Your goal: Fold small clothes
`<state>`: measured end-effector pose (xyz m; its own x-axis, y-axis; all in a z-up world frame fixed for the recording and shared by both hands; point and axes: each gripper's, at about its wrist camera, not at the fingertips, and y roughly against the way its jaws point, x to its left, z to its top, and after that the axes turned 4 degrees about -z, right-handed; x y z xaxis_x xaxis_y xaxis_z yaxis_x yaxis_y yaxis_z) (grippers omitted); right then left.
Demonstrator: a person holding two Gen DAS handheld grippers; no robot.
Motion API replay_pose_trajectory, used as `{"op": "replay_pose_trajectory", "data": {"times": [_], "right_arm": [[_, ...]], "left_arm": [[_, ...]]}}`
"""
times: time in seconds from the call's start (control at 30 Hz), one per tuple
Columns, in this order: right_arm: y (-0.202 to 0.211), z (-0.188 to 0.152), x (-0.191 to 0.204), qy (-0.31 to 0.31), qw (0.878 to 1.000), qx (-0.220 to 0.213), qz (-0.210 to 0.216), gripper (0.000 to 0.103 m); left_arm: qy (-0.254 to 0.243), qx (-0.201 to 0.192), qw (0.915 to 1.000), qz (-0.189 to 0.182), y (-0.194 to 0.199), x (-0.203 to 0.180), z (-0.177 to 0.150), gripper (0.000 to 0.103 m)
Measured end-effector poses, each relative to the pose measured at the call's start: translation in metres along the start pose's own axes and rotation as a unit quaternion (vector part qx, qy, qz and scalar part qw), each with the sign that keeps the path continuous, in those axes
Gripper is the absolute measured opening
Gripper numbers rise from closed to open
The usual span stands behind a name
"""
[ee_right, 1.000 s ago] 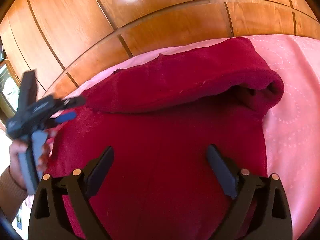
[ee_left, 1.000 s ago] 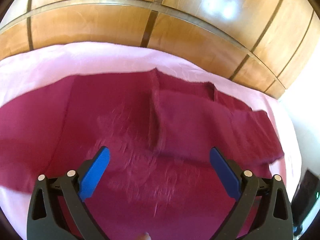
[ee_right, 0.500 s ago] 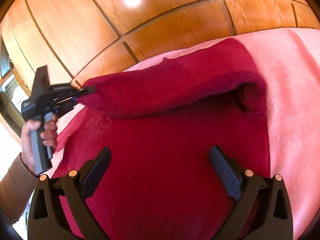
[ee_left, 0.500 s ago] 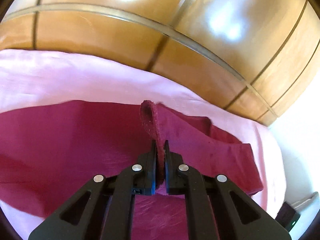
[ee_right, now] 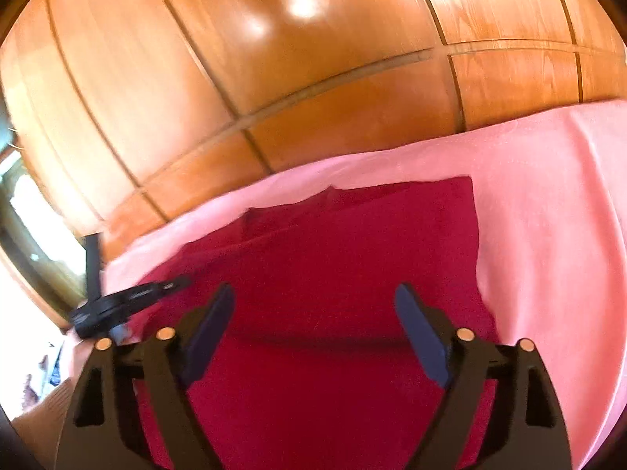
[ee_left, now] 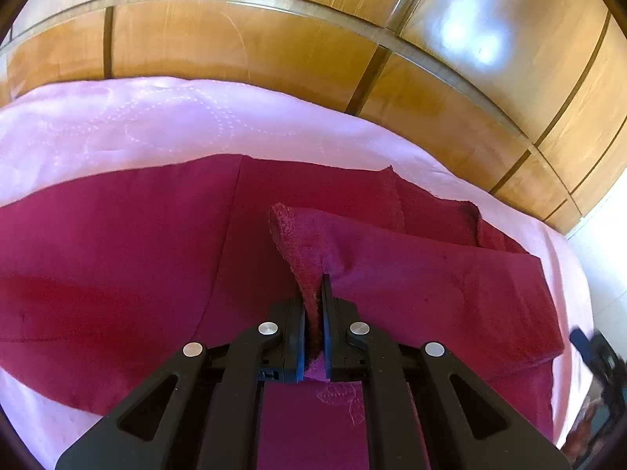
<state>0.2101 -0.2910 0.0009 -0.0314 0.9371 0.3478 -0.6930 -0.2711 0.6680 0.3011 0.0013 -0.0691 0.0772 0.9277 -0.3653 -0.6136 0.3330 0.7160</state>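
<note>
The dark red garment [ee_left: 117, 266] lies spread on the pink bedcover [ee_left: 156, 125], filling the lower half of both views. My left gripper [ee_left: 313, 309] is pressed together on a raised fold of it at centre frame. My right gripper [ee_right: 313, 313] hangs spread above the cloth, its jaws just narrowing, nothing between them. Wooden panels [ee_right: 274, 58] fill the top.

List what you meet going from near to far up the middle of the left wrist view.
left gripper, shut on a raised fold of the dark red garment → the garment's flat far part → pink quilted bedspread → wooden panelled wall.
</note>
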Motion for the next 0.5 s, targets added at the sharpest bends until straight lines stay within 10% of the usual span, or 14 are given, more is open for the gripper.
{"op": "replay_pose_trajectory", "data": {"times": [0.1,0.33,0.5], "right_arm": [[-0.053,-0.008,-0.013,-0.015,0.995,0.070,-0.064,0.077],[-0.070,-0.023,0.011,0.067,0.989,0.058,-0.116,0.095],[-0.076,-0.023,0.015,0.080,0.987,0.062,-0.126,0.099]], "left_arm": [[-0.014,0.006,0.9996,0.024,-0.007,0.003,-0.006,0.006],[-0.005,-0.002,0.9998,0.017,-0.014,0.012,-0.012,0.010],[0.013,0.017,0.9998,0.001,0.002,0.015,-0.014,0.031]]}}
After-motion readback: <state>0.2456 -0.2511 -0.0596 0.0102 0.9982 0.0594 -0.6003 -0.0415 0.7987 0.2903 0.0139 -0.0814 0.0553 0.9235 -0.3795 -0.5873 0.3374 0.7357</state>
